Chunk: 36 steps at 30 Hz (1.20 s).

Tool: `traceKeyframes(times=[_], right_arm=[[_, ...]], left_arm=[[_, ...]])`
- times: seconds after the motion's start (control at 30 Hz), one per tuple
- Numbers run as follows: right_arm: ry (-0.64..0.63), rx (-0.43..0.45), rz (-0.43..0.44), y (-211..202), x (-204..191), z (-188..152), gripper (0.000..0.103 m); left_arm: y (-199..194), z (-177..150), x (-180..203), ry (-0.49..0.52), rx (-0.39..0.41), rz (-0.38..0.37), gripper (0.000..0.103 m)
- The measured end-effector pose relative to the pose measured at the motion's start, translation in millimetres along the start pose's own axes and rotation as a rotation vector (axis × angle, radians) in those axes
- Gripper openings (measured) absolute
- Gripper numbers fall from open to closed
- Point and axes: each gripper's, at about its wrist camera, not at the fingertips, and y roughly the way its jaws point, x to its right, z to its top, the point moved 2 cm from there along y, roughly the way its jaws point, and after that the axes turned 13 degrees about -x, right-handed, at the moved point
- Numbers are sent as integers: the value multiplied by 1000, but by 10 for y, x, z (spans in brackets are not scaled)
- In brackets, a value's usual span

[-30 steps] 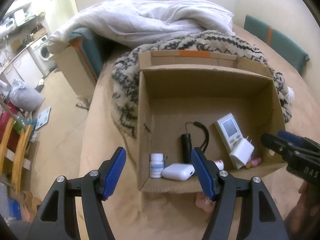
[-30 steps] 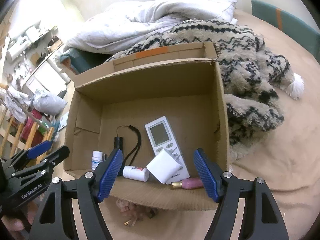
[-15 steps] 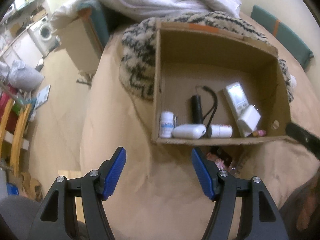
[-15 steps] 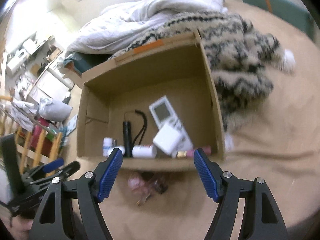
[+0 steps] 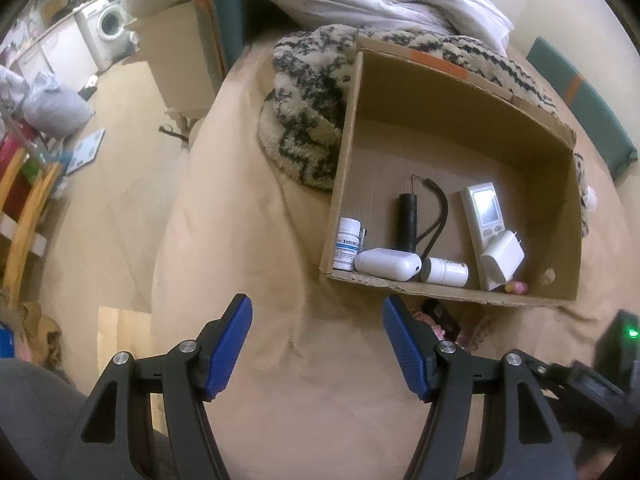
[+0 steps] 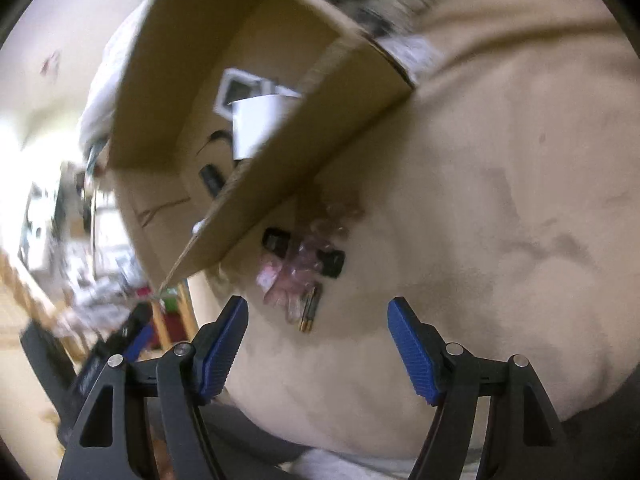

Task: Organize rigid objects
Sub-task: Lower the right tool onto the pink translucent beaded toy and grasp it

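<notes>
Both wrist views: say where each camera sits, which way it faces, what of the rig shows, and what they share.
Left wrist: behind the open left gripper, looking down at the bed and into the cardboard box; the right gripper shows at lower right.
Right wrist: behind the open right gripper, tilted and blurred, low by the cardboard box and the pink packet.
Shared: box, white charger, packet.

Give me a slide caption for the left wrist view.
Open left tongs hover over the bed before a cardboard box holding small items.
</notes>
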Motion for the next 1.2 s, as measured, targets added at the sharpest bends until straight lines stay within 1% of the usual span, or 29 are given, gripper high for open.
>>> traceKeyframes(times=[0.03,0.1,0.17,0.27,0.37,0.4,0.43,0.47,0.5,0.57,0.6,0.67,0.7,0.73,0.83,0.93,0.97,1.0,1.03,1.13,1.2], right_arm=[[7,9,-12,39,-4,44,75],[11,13,-22,135,-43,138,70],[2,15,-36,245,-108,224,67],[-20,33,-81,399,-218,302,67],[-44,78,-130,461,-307,311,66],[-61,84,-168,477,-335,298,56],[-93,94,-236,493,-381,276,47],[-116,107,-255,496,-404,253,42],[-125,109,-255,499,-399,234,28],[-117,116,-256,464,-362,210,19],[-109,126,-250,420,-341,187,19],[-125,140,-283,346,-361,133,19],[-145,130,-309,317,-387,82,19],[-180,125,-356,282,-434,52,19],[-361,116,-571,280,-682,-131,18],[-469,69,-754,451,-726,-216,18],[-470,43,-779,533,-682,-211,18],[-452,3,-770,630,-612,-213,18],[-432,0,-766,680,-563,-203,19],[-451,18,-784,720,-583,-219,18],[-439,26,-755,714,-599,-254,18]], left_arm=[[3,6,-4,-4,-3,-4,65],[20,17,-7,-13,-13,-16,65],[31,25,1,-14,-17,-19,65],[40,24,10,-8,-15,-14,65],[47,18,0,-7,-14,-11,65],[50,17,-5,-8,-15,-12,65],[51,17,-7,-10,-16,-12,65],[53,19,-3,-11,-18,-14,65],[54,21,3,-12,-18,-16,65],[53,26,25,-7,-18,-20,65],[50,23,30,-4,-17,-19,65],[39,14,52,6,-11,-16,65],[37,12,56,11,-10,-13,65],[35,6,56,13,-10,-11,65],[48,13,43,1,-19,-25,65],[77,25,65,1,-30,-33,65],[86,29,87,7,-33,-30,65],[90,24,100,15,-33,-28,65],[92,18,118,24,-32,-24,65],[107,0,119,33,-34,-11,65],[138,-5,77,23,-42,-4,65]])
